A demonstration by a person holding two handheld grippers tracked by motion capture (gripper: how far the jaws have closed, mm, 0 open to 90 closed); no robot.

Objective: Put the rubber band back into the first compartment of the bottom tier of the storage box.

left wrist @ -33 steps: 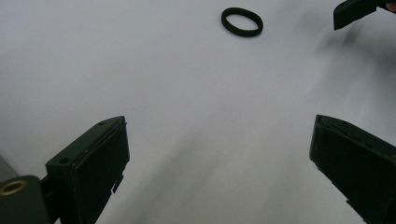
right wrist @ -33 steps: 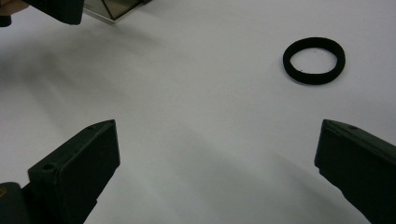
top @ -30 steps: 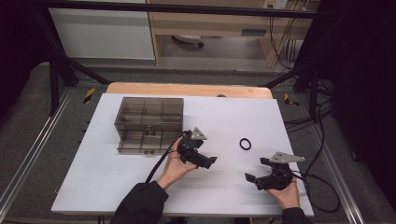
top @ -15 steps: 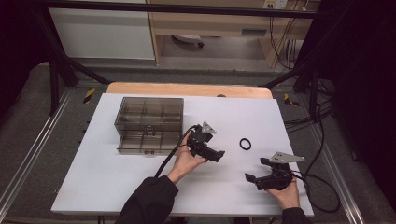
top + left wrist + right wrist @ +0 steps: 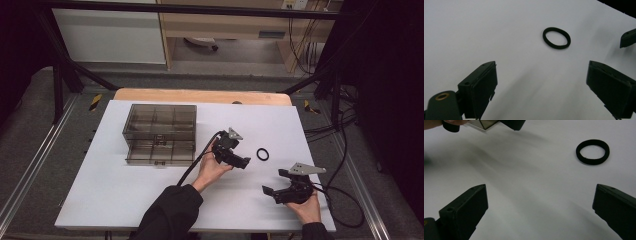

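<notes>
A small black ring (image 5: 262,154) lies flat on the white tabletop (image 5: 120,200), right of the middle. My left gripper (image 5: 243,155) hovers just left of the ring, jaws pointing at it, open and empty. In the left gripper view the ring (image 5: 556,38) sits ahead of the open left gripper (image 5: 541,75), apart from both jaws. My right gripper (image 5: 275,182) rests low near the front right, open and empty. Its own view has the ring (image 5: 592,151) far ahead to the right of the right gripper (image 5: 540,200).
A smoky see-through compartment box (image 5: 160,131) stands at the back left, with a lower drawer pulled out toward the front. A wooden board edge (image 5: 200,95) borders the table's far side. Black cables (image 5: 345,200) trail off the right edge.
My left gripper has moved right and a little forward, away from the box and up close to the black ring. The right gripper has stayed put.
</notes>
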